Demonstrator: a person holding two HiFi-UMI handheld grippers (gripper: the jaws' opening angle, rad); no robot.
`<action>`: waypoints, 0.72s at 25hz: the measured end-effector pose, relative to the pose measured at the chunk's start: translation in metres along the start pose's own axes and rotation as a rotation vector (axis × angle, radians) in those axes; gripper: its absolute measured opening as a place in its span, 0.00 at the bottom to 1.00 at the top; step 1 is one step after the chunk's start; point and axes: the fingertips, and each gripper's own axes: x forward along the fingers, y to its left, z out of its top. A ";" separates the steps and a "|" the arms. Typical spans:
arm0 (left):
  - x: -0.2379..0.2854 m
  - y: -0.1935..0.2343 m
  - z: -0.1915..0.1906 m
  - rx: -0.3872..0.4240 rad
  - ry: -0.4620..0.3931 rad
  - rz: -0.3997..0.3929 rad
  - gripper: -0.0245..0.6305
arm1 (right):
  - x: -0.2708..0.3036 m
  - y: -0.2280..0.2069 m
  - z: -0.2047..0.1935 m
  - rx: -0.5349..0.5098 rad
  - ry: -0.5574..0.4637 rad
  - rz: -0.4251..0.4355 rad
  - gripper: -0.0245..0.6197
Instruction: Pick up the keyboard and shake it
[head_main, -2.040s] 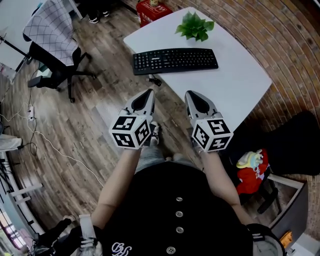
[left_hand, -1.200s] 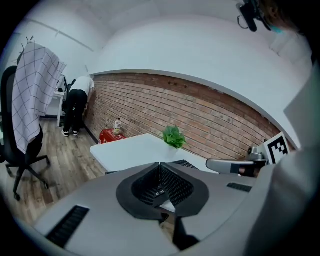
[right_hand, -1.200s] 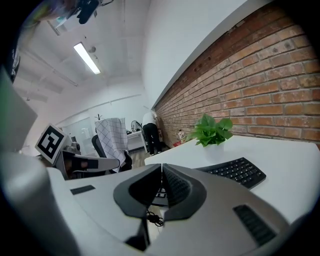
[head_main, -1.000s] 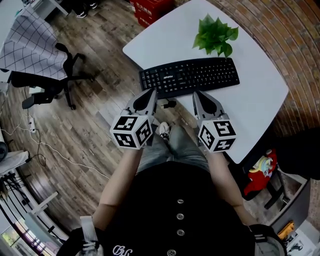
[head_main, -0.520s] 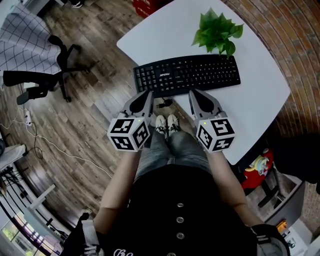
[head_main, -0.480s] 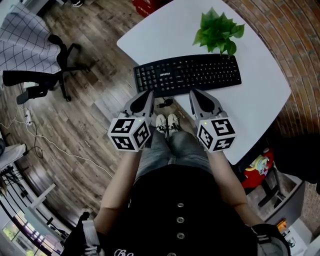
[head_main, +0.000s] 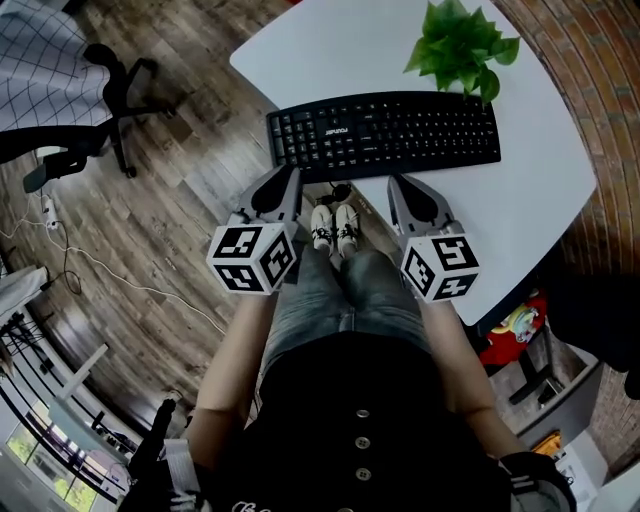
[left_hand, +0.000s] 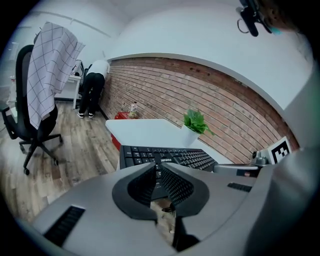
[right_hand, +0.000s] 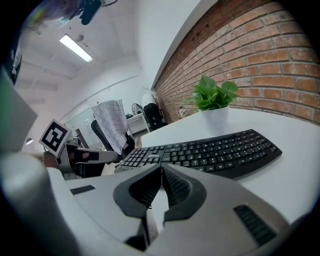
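Keyboard (head_main: 383, 133) flat on table (head_main: 540, 200); pot (right_hand: 216, 116) holds plant (right_hand: 212, 95) | left claw (head_main: 292, 172), right claw (head_main: 393, 180): closed, empty

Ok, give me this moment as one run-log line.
phase: pre-grasp | keyboard: lying on white table, untouched | left tongs: shut, empty, short of keyboard | right tongs: shut, empty, short of keyboard
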 end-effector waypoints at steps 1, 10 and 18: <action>0.001 0.004 -0.001 -0.009 0.000 0.010 0.07 | 0.001 -0.002 -0.003 0.006 0.005 -0.001 0.08; 0.014 0.038 -0.020 -0.162 0.063 0.003 0.45 | 0.000 -0.004 -0.021 0.019 0.031 -0.008 0.08; 0.035 0.039 -0.031 -0.337 0.129 -0.169 0.49 | -0.003 0.004 -0.025 0.065 0.009 0.062 0.08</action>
